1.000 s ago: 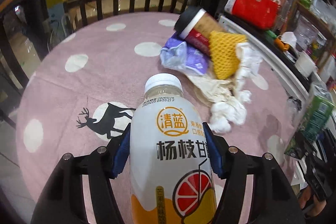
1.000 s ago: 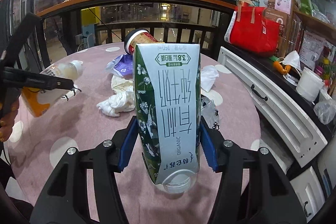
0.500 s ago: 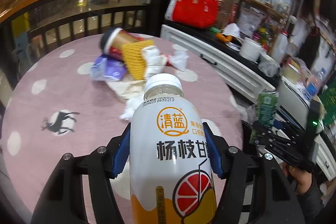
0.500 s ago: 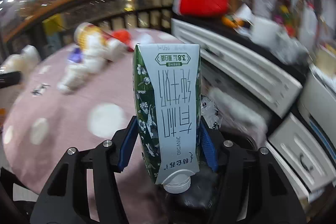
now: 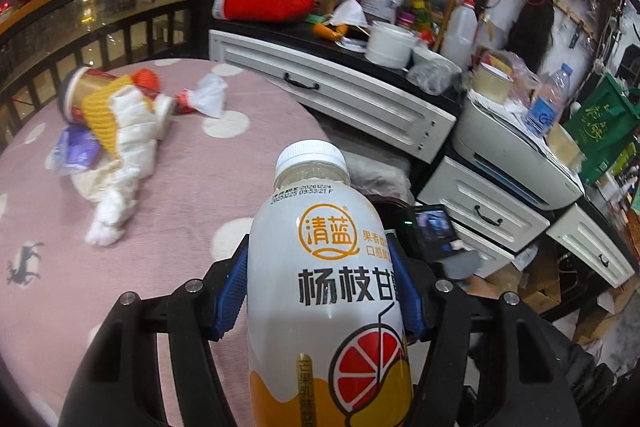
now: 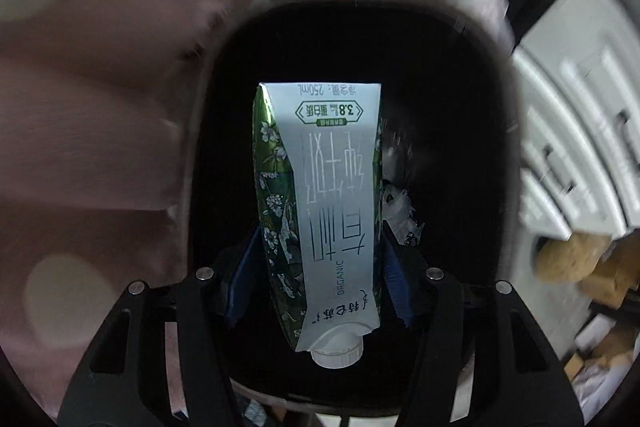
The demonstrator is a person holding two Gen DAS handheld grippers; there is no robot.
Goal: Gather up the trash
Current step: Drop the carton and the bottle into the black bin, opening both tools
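Blue pads of the left gripper (image 5: 324, 291) clamp a white bottle (image 5: 328, 291) at lower centre of its frame, cap up, over the pink table (image 5: 168, 211); crumpled trash (image 5: 116, 131) lies at upper left. The right gripper (image 6: 318, 267) pinches a green-and-white carton (image 6: 320, 203) at frame centre, cap toward the camera, over a black bin (image 6: 460, 99).

White-capped plastic juice bottle (image 5: 326, 291), orange-labelled, upright between gripper pads. Green-and-white milk carton (image 6: 318, 211), cap nearest the camera, above a dark bin (image 6: 472, 75). Crumpled tissues and wrappers (image 5: 120, 147) heaped on the pink tabletop (image 5: 168, 211).
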